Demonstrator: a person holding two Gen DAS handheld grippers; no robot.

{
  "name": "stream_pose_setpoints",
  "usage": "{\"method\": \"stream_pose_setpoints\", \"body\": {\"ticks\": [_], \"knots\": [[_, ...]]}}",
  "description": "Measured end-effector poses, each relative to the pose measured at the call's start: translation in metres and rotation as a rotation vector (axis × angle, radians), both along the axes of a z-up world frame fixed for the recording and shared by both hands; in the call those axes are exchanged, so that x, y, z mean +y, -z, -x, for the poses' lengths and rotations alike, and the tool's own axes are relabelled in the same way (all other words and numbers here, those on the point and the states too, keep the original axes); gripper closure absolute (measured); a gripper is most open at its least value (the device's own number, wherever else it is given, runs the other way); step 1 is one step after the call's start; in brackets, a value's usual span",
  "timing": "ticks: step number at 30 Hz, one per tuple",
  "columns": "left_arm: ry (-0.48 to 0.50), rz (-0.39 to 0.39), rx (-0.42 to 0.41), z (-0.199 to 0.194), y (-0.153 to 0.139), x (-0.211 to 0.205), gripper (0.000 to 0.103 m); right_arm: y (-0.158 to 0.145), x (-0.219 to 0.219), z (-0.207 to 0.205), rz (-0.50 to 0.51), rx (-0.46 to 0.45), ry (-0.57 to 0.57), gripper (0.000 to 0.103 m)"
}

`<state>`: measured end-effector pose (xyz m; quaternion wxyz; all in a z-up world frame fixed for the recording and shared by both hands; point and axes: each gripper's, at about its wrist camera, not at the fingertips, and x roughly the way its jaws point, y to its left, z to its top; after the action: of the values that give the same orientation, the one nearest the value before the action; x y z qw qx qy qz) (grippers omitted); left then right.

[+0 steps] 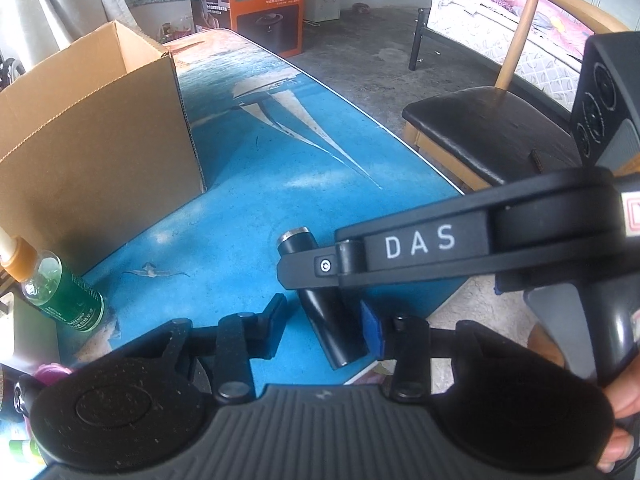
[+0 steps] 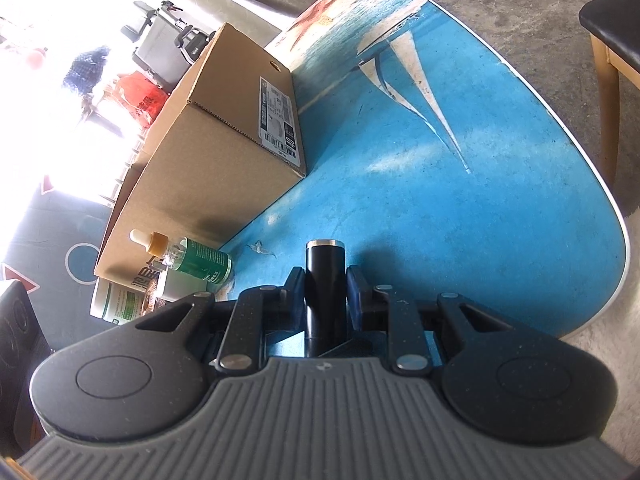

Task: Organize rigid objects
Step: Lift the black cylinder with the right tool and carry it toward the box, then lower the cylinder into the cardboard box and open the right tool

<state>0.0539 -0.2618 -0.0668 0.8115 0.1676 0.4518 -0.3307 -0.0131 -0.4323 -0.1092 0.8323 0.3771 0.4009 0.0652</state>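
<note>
Fingers of the right gripper [image 2: 325,294] are clenched on a black cylinder [image 2: 325,280], their blue pads pressing its sides just below its silver-capped end. Seen from the right wrist, the cylinder's long axis runs straight away from the camera, silver cap at the far end, over the near part of the counter [image 2: 500,184].

From the left wrist, the same cylinder [image 1: 328,320] lies slanted, cap up and to the left, with the right gripper [image 1: 320,268] crossing over it from the right. The left gripper [image 1: 324,318] has its fingers released: the left finger [image 1: 272,316] stands clear of the cylinder, while the blue pad of the right one sits just beside it, and contact there cannot be told.

An open cardboard box [image 1: 100,152] stands at the far left of the counter, with a green bottle [image 1: 60,288] lying close by its near corner. Right of the box the blue surface is bare out to the rounded white edge [image 2: 616,216], which curves round near the cylinder on the right. Beyond that edge are the floor and a black-seated chair [image 1: 480,128].
</note>
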Motion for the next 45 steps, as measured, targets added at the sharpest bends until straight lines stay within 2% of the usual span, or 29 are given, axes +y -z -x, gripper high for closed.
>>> {"method": "stream_pose_setpoints", "body": {"ticks": [4, 10, 15, 20, 24, 29, 32, 35, 38, 42, 45], "knots": [[0.000, -0.005, -0.024, 0.000, 0.000, -0.003, 0.071, 0.002, -0.001, 0.001, -0.020, -0.012, -0.004, 0.082], [-0.008, 0.001, -0.031, 0.001, -0.002, 0.000, 0.071, 0.004, -0.001, 0.002, -0.040, -0.021, 0.005, 0.082], [-0.019, 0.036, -0.077, 0.008, -0.019, 0.008, 0.071, -0.010, 0.005, 0.006, -0.013, -0.059, 0.001, 0.082], [-0.042, 0.089, -0.166, 0.016, -0.056, 0.023, 0.071, -0.048, 0.017, 0.011, 0.053, -0.149, -0.016, 0.082], [-0.102, 0.139, -0.259, 0.013, -0.100, 0.047, 0.070, -0.092, 0.034, 0.005, 0.098, -0.257, -0.066, 0.082], [-0.229, 0.165, -0.333, -0.010, -0.142, 0.090, 0.069, -0.147, 0.071, -0.033, 0.123, -0.382, -0.196, 0.082], [-0.316, 0.147, -0.332, -0.037, -0.154, 0.117, 0.069, -0.174, 0.104, -0.071, 0.126, -0.411, -0.292, 0.082], [-0.377, 0.119, -0.288, -0.077, -0.155, 0.145, 0.068, -0.191, 0.138, -0.119, 0.104, -0.378, -0.382, 0.082], [-0.430, 0.114, -0.205, -0.121, -0.146, 0.170, 0.068, -0.192, 0.167, -0.174, 0.068, -0.278, -0.446, 0.082], [-0.484, 0.119, -0.090, -0.170, -0.119, 0.199, 0.068, -0.177, 0.196, -0.242, 0.037, -0.111, -0.497, 0.082], [-0.518, 0.095, -0.049, -0.188, -0.102, 0.212, 0.068, -0.155, 0.210, -0.281, 0.038, -0.004, -0.520, 0.082]]}}
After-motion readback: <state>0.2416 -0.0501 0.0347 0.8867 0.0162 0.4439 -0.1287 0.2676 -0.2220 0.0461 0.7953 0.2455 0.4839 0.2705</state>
